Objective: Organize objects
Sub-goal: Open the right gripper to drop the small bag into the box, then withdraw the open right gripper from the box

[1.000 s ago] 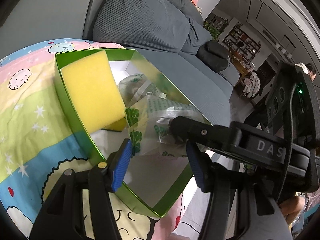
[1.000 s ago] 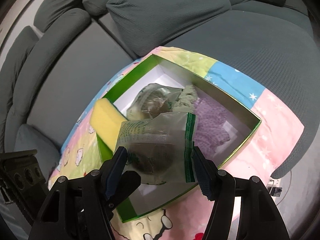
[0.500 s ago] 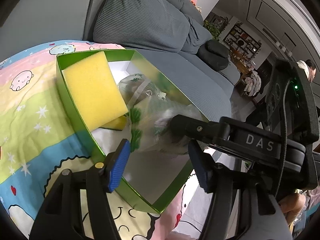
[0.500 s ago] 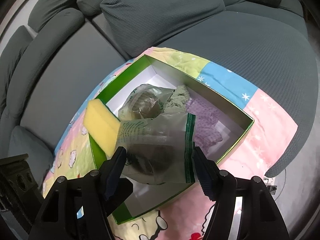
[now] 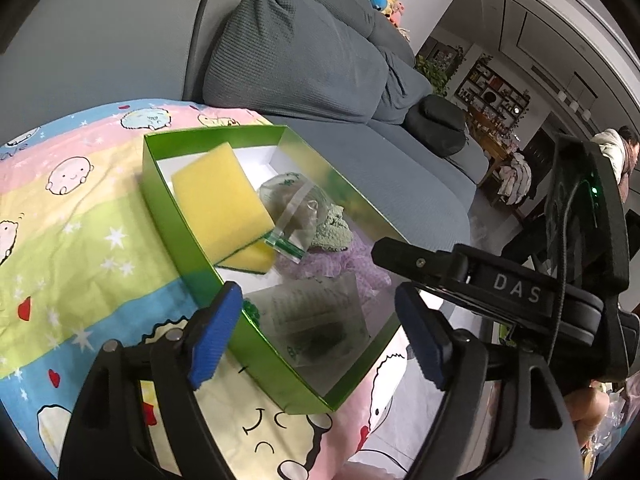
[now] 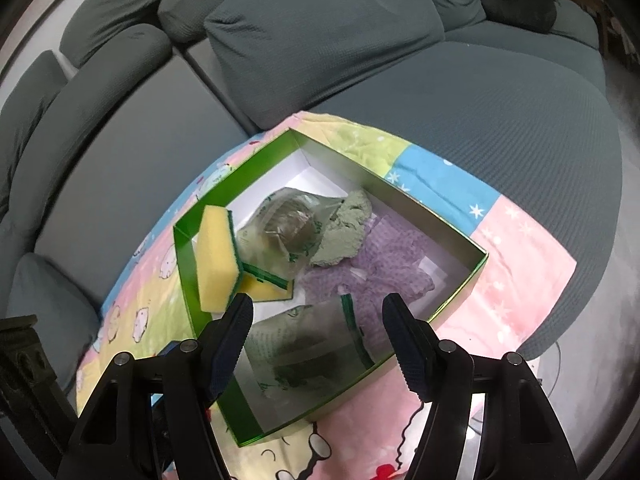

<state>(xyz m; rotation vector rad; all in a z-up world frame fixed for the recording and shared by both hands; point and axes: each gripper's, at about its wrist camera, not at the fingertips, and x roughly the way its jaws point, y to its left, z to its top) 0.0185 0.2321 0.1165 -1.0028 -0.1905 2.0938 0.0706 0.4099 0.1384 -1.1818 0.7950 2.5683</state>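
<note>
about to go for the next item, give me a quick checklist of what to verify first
1. Near bag lies in the box, free of both grippers: ok.
2. Right gripper empty, fingers apart: ok.
3. Left gripper empty, jaws opening: ok.
4. Sponge flat inside: not ok, it leans on the box wall.
5. Floor space left in the box: ok, white patch at the far corner.
6. Next item in sight: cannot tell.

Grey sofa [image 6: 500, 92] carrying everything. Cartoon-print blanket [image 5: 80, 240] in pink, yellow, green and blue bands lying spread across its seat, slightly wrinkled. Open green box [image 6: 192, 280] sitting directly on blanket, toward its front edge. Grey cushion [image 5: 296, 52] leaning against sofa back, behind blanket.
</note>
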